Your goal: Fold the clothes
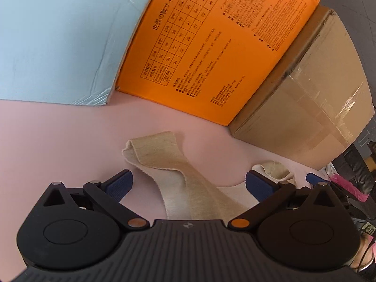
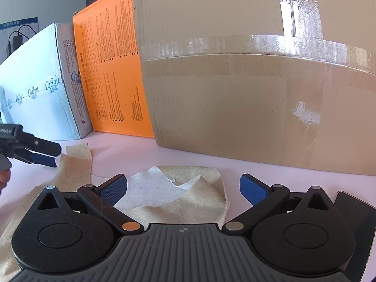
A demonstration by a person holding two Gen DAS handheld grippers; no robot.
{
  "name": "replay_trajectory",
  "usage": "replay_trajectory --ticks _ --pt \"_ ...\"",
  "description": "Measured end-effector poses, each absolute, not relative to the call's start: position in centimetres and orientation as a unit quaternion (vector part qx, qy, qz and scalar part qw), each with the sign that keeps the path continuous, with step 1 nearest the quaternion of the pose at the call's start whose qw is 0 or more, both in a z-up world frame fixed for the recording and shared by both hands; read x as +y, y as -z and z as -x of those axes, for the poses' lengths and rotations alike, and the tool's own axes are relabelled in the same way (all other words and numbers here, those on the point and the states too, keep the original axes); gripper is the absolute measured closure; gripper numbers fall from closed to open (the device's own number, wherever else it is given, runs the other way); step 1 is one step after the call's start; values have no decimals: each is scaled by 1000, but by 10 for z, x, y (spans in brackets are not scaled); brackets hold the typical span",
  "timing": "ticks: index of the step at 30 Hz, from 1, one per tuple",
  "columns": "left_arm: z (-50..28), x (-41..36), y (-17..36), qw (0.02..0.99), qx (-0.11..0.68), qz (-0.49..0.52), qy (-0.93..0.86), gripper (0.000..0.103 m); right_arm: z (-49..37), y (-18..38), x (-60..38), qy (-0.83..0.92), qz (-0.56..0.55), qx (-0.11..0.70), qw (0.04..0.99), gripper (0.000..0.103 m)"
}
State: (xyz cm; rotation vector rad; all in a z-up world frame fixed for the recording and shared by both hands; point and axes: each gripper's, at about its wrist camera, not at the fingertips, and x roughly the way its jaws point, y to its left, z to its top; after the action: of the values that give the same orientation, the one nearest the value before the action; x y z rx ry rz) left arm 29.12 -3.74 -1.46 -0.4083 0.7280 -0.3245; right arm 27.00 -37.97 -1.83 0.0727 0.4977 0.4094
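Note:
A beige tank-top garment lies on the pink table. One shoulder strap lies twisted between my left gripper's fingers. My left gripper is open just above the strap, holding nothing. It also shows at the left of the right wrist view, over that strap. The other strap is folded over, its white inside showing, between the fingers of my right gripper, which is open and empty.
Three boxes stand in a row close behind the garment: a light blue tissue pack, an orange shoe box and a taped brown carton. A dark flat object lies at the right edge.

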Motion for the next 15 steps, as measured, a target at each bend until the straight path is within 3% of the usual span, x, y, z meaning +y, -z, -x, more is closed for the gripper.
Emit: replay_trajectory --ticks 2,3,4,5,6,7,15 --pt "-292 -44 17 913 331 184 149 1 -270 18 -379 -200 -38 243 948 0" --pt "-292 -47 18 919 321 177 143 11 -270 18 -379 -200 -38 243 949 0" --pt "-294 -49 19 925 314 168 134 40 -270 18 -379 -199 -38 242 949 0" --pt "-296 -50 20 927 315 160 126 56 -270 18 -379 -197 -38 241 950 0" --pt "-297 -51 20 928 316 156 119 78 -270 18 -380 -194 -39 238 951 0" --pt "-298 -48 21 930 312 160 114 87 -270 18 -381 -189 -42 235 952 0" --pt "-293 -32 9 946 266 173 61 88 -278 22 -407 -167 -132 232 949 0"
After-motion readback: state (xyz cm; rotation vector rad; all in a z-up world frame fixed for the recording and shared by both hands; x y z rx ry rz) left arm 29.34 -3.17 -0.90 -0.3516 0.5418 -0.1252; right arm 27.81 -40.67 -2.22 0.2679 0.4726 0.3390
